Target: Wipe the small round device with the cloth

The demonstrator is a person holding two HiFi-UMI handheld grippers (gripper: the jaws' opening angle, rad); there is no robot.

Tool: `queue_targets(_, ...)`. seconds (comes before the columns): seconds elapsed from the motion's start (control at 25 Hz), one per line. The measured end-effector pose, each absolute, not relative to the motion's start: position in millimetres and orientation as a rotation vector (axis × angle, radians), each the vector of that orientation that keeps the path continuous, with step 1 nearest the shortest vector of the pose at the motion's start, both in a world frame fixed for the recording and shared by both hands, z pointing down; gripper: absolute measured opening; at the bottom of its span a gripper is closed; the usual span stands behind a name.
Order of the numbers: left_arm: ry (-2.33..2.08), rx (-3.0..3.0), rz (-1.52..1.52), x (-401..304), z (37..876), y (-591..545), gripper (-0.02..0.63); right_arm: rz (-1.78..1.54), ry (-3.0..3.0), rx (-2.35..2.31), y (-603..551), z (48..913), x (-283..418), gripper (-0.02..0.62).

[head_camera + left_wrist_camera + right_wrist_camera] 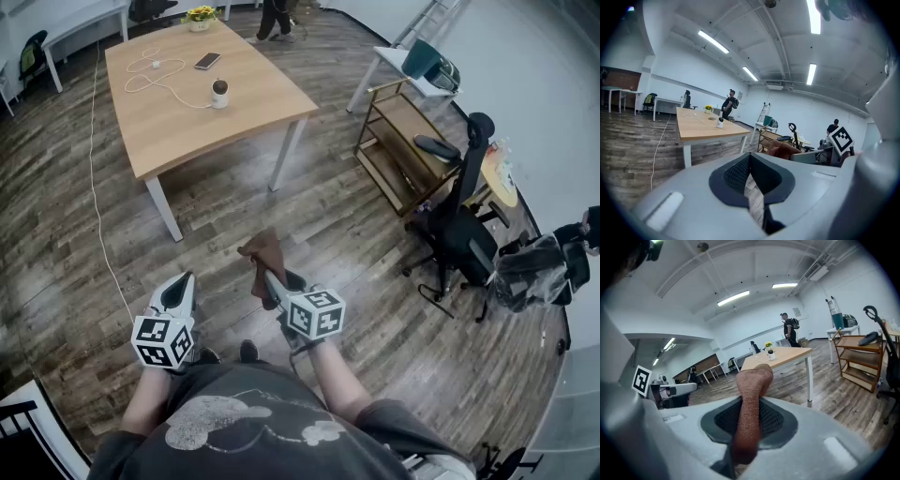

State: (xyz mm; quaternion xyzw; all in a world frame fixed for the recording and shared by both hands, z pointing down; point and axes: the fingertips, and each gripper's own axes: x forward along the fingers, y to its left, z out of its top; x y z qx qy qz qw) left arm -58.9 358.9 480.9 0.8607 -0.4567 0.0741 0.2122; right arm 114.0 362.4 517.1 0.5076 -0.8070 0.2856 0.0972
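Note:
A small round white device (219, 94) with a dark top stands on a wooden table (253, 94) far ahead; it also shows in the left gripper view as the device (720, 123) and in the right gripper view as the device (770, 353). My right gripper (266, 274) is shut on a brown cloth (263, 251), which sticks up between the jaws as the cloth (751, 399). My left gripper (180, 288) is shut with nothing in it; its jaws meet in the left gripper view (749, 176). Both grippers are over the floor, well short of the table.
On the table lie a white cable (150, 77), a phone (207, 61) and a flower pot (199, 17). A wooden shelf cart (403, 141) and a black office chair (464, 225) stand to the right. A person (275, 19) stands beyond the table.

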Motion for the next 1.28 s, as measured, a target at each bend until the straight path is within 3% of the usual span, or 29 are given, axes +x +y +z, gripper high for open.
queue_targets(1.28, -1.35, 2.321, 0.22, -29.3, 494.0, 371.8, 0.018, 0.929, -2.429, 1.393, 365.4, 546.6, 139.9, 0.074)
